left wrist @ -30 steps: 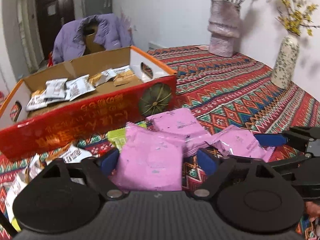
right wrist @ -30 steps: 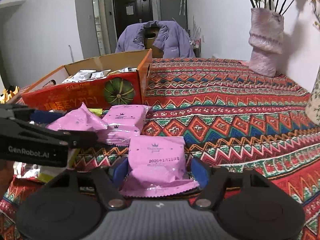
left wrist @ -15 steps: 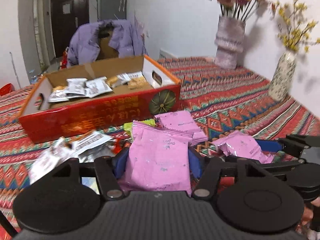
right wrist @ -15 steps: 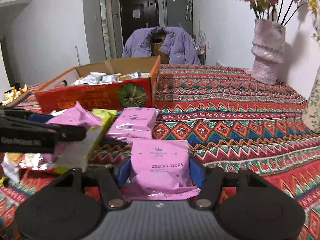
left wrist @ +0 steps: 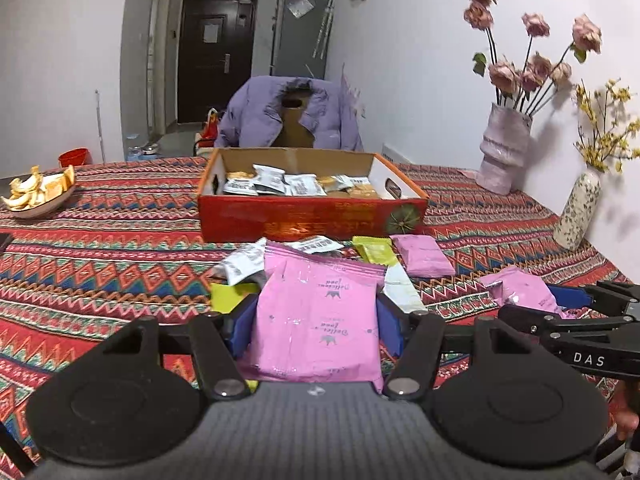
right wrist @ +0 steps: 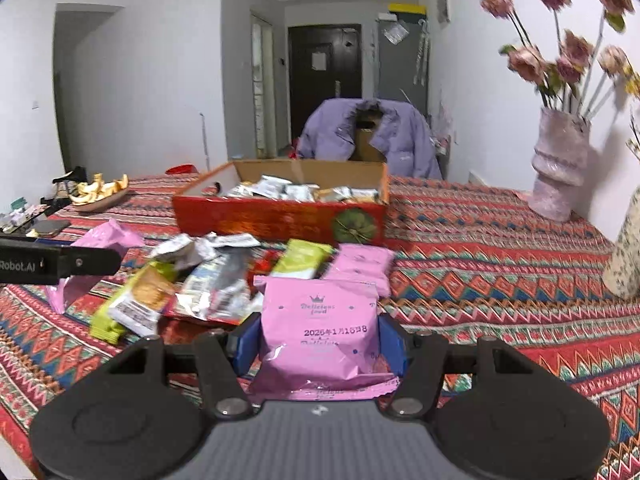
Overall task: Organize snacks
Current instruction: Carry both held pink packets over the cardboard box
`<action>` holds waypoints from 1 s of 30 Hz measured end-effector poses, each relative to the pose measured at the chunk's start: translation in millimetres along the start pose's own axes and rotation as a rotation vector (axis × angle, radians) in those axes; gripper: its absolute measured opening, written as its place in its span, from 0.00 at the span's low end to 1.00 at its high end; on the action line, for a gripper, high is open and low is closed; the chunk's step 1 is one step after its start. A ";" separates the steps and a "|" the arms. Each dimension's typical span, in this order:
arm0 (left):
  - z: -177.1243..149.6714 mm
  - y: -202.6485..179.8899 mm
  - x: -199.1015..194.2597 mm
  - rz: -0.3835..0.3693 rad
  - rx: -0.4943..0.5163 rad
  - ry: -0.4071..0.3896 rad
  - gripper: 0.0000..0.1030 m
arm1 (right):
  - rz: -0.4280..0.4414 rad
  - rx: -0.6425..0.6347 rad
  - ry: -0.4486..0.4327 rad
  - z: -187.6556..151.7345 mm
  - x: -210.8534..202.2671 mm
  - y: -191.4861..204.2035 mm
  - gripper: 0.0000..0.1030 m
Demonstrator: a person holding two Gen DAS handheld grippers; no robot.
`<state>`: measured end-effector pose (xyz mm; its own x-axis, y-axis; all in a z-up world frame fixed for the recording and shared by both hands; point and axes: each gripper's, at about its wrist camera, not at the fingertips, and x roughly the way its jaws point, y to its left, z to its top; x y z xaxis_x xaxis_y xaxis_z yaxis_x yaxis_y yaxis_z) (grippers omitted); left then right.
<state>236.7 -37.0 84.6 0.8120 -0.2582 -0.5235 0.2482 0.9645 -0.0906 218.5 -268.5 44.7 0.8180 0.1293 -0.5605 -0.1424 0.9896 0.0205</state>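
Observation:
My left gripper (left wrist: 316, 330) is shut on a pink snack packet (left wrist: 316, 320) and holds it above the patterned tablecloth. My right gripper (right wrist: 320, 340) is shut on another pink snack packet (right wrist: 320, 328), also lifted. The red cardboard box (left wrist: 312, 220) with several snack packs inside stands ahead; it also shows in the right wrist view (right wrist: 280, 214). Loose snack packs (right wrist: 208, 280) lie in a pile in front of the box, among them a pink packet (left wrist: 424, 254) and a green one (left wrist: 374, 250). The right gripper with its packet shows at the left wrist view's right edge (left wrist: 524, 292).
A bowl of yellow peels (left wrist: 36, 194) sits at the far left. A pink vase with roses (left wrist: 502, 156) and a speckled vase (left wrist: 578, 212) stand on the right near the wall. A chair with a purple jacket (left wrist: 288, 114) is behind the box.
Both grippers have risen and pulled back from the box with their pink packets, so more of the table and the snack pile shows. Both stay shut.

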 end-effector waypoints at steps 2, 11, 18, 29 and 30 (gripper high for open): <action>-1.0 4.1 -6.4 0.005 -0.002 -0.014 0.61 | 0.002 -0.012 -0.005 3.0 -2.0 7.3 0.59; -5.8 24.5 -15.1 0.020 -0.042 -0.024 0.61 | 0.008 -0.028 -0.016 10.0 -3.0 22.2 0.59; 5.9 40.6 -1.0 0.041 -0.076 -0.028 0.61 | 0.007 -0.037 -0.016 26.5 13.7 22.2 0.59; 95.0 60.1 77.5 0.015 -0.043 -0.075 0.61 | 0.057 -0.025 -0.047 112.3 91.7 -6.7 0.59; 104.7 62.3 91.1 0.025 -0.047 -0.065 0.61 | 0.062 -0.025 -0.047 122.3 103.5 -10.5 0.59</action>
<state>381.5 -6.4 120.0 0.8506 -0.2358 -0.4699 0.2038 0.9718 -0.1188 372.8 -257.8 87.8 0.8322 0.1937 -0.5196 -0.2069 0.9778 0.0331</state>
